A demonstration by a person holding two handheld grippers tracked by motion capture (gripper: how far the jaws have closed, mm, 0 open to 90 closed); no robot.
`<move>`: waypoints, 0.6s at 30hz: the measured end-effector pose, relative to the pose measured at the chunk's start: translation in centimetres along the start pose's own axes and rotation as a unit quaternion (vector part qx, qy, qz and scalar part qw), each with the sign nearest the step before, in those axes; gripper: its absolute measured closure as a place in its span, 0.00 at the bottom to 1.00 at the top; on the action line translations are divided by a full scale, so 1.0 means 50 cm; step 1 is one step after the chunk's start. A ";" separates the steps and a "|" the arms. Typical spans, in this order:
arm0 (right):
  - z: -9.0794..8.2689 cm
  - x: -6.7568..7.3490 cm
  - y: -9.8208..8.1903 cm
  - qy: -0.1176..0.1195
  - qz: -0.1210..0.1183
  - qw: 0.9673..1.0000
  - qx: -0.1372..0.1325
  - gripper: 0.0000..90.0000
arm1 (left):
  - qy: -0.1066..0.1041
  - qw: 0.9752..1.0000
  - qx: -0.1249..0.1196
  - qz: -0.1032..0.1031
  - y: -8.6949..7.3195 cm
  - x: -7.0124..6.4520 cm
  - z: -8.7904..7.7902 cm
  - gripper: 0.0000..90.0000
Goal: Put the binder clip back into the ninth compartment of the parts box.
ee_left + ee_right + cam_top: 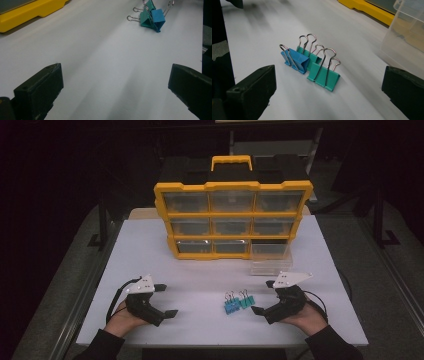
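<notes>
A white desk (200,270) is seen from the high view, with a yellow compartment organiser (233,219) standing upright at its far middle, a carrying handle (231,162) on top. Nine clear-fronted drawers positions are arranged in three rows; the lower right position is seen open and dark. A clear plastic drawer (270,260) is set on the desk just in front of that lower right corner, touching or nearly touching the organiser; which cannot be told.

A small cluster of binder clips (238,303) is noted on the near part of the desk, right of centre. In the right gripper view the cluster is resolved into one blue clip (295,60) and two teal clips, one nearer (323,76) and one behind (309,55), all resting with their wire handles up and touching or just beside one another.

The left hand-held gripper (162,301) is held at the near left of the desk, well apart from the clips. Its jaws are spread wide, with nothing between them but bare desk.

The right hand-held gripper (264,296) is held at the near right, just beside the clips and pointed toward them. Its jaws are likewise spread wide and nothing is gripped; in its own view the clips lie ahead of the jaws, between them, without contact.

Each tool is supported from below by a hand, left (120,321) and right (309,319), with dark sleeves entering from the bottom edge.
</notes>
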State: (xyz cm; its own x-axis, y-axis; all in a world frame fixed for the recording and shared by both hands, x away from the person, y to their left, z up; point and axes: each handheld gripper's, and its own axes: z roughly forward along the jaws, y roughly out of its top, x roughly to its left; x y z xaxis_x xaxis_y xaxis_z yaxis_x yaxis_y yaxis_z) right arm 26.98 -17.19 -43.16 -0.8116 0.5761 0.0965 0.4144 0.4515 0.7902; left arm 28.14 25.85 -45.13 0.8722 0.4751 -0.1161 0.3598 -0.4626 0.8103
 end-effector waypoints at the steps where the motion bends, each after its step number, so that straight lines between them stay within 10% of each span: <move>1: 0.001 0.000 0.001 0.001 0.000 1.000 0.000 0.00 | 0.000 1.000 0.000 0.000 0.000 0.000 0.000 0.00; 18: 0.012 -0.005 0.023 0.022 0.007 1.000 -0.015 0.00 | -0.002 1.000 -0.002 -0.002 0.000 0.001 -0.002 0.00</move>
State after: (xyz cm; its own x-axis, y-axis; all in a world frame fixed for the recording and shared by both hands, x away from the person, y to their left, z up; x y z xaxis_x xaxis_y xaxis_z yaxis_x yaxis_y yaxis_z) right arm 27.90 -16.38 -42.64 -0.8240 0.5506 0.1334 0.4132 0.4232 0.8063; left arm 28.18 25.95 -45.08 0.8716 0.4750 -0.1216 0.3623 -0.4568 0.8124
